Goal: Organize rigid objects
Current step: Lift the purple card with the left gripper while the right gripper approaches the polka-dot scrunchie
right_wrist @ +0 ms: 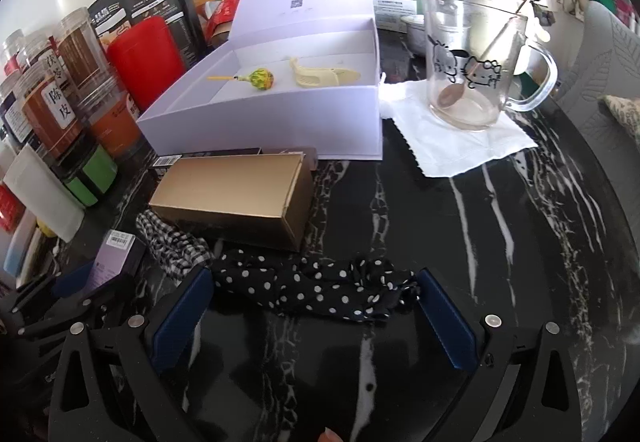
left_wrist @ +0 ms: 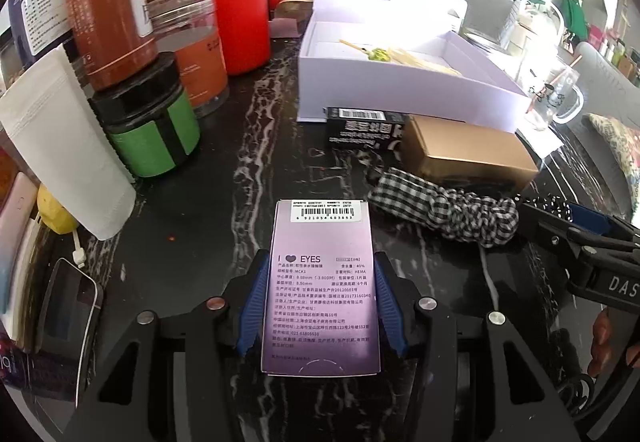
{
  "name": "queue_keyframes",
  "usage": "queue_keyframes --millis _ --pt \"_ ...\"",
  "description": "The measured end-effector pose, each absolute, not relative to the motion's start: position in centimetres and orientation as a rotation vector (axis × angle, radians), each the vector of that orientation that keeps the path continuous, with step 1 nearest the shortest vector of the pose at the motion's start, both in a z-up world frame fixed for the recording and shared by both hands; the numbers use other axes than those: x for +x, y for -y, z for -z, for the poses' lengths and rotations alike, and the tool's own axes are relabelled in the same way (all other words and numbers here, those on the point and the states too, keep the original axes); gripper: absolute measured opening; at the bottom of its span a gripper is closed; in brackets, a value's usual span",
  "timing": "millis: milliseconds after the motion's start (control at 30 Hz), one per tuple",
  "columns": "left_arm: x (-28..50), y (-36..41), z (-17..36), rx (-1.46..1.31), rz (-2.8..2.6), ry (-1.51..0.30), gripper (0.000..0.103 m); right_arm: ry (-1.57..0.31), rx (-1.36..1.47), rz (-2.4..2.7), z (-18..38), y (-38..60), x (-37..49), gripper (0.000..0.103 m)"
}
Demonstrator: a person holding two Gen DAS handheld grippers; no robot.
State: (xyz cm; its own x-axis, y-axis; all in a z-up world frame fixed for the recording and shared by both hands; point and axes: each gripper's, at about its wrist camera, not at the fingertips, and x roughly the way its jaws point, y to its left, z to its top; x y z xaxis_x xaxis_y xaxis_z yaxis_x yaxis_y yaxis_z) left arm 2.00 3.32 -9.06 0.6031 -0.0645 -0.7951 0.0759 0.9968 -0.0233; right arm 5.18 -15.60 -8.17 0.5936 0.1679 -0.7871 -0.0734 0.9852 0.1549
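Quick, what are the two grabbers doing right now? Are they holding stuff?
Left gripper: jaws closed on the purple box.
Right gripper: jaws wide open, holding nothing; the polka-dot cloth lies between them.
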Motion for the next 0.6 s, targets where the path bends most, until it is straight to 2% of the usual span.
queue_keyframes --millis 433,500,600 --pt "2.8 -4.1 9.2 0.011 0.082 -0.911 0.05 -0.95 -0.037 -0.076 8.8 13.9 5.7 0.103" --pt "2.8 -4.1 9.2 0.012 0.083 -0.91 0.05 -0.946 -0.042 -0.072 8.8 13.9 5.2 0.1" --pt "2.8 -4.2 9.2 0.012 0.083 -0.908 0.05 -0.934 -0.055 -0.052 8.7 14.1 4.5 0.087"
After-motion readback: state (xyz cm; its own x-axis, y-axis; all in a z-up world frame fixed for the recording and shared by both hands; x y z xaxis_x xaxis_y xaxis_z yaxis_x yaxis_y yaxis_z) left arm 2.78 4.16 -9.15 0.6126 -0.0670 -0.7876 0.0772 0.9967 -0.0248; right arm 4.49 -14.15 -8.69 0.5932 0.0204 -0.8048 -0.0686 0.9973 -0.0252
